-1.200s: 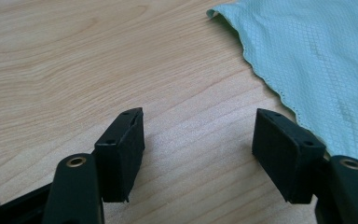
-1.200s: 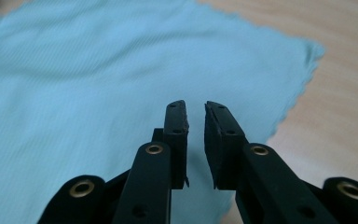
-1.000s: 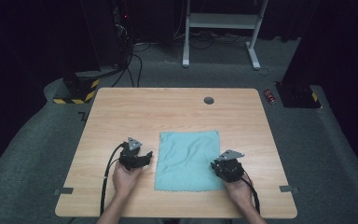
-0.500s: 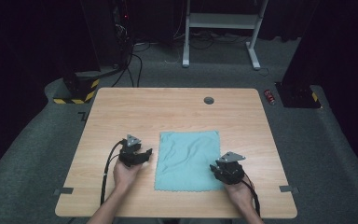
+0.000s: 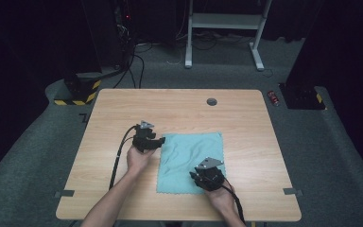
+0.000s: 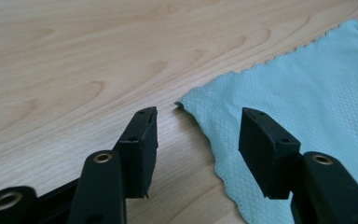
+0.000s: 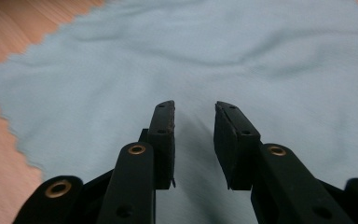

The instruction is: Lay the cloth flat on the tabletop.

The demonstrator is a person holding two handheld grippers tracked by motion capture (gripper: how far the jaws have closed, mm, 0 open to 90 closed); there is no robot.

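Pale wood forms the rectangular table (image 5: 123,118), on which a light teal square microfibre cloth (image 5: 189,151) is spread flat toward 6 o'clock. The left gripper (image 6: 196,128) is held at the cloth's 10 o'clock corner, jaws spread wide. The right gripper (image 7: 195,116) is poised above the cloth near 5 o'clock, jaws slightly parted, nothing pinched.

I can read no text, label, brand or number anywhere on my counter (image 5: 123,113) or on the cloth (image 5: 189,156) lying on it. The only sign-like marking I see is the yellow-and-black hazard striping (image 5: 78,100) on the floor past the counter's far left corner, and it carries no words.
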